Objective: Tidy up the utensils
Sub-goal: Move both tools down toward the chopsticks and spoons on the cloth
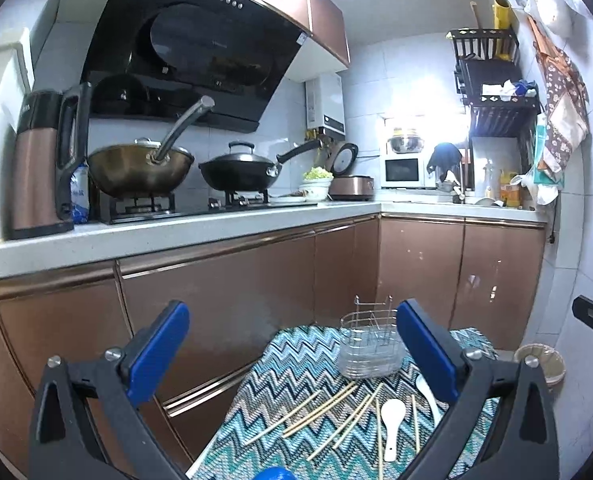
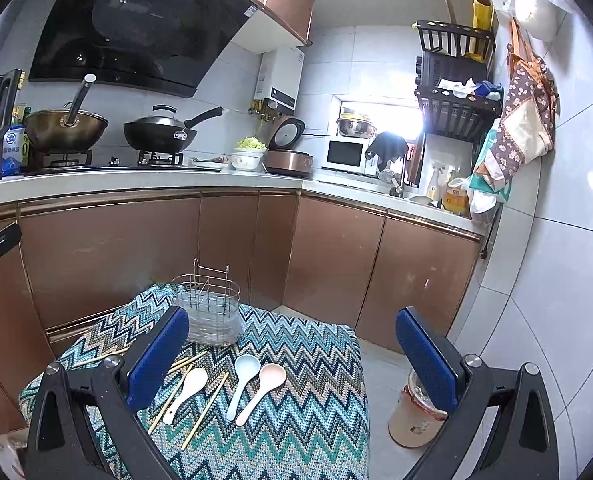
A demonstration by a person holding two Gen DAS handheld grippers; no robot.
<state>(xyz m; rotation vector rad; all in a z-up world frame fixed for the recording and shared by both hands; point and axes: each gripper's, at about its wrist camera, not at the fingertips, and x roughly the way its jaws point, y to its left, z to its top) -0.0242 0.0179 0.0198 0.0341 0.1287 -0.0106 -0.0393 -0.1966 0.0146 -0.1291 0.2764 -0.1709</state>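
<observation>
A small table covered in a zigzag cloth [image 2: 296,360] [image 1: 296,360] holds a wire utensil holder [image 2: 210,312] [image 1: 370,344] at its far side. In front of it lie several wooden chopsticks [image 1: 320,408] [image 2: 204,412], a white spoon [image 2: 188,390] [image 1: 391,420], a pale blue spoon [image 2: 242,380] and a pink spoon [image 2: 264,386]. My left gripper [image 1: 294,352] is open and empty, held above the table's left near side. My right gripper [image 2: 292,354] is open and empty, above the spoons.
Brown kitchen cabinets and a counter [image 2: 136,178] with woks, a rice cooker and a microwave stand behind the table. A bin [image 2: 414,416] [image 1: 542,362] stands on the floor to the table's right. A tiled wall is on the right.
</observation>
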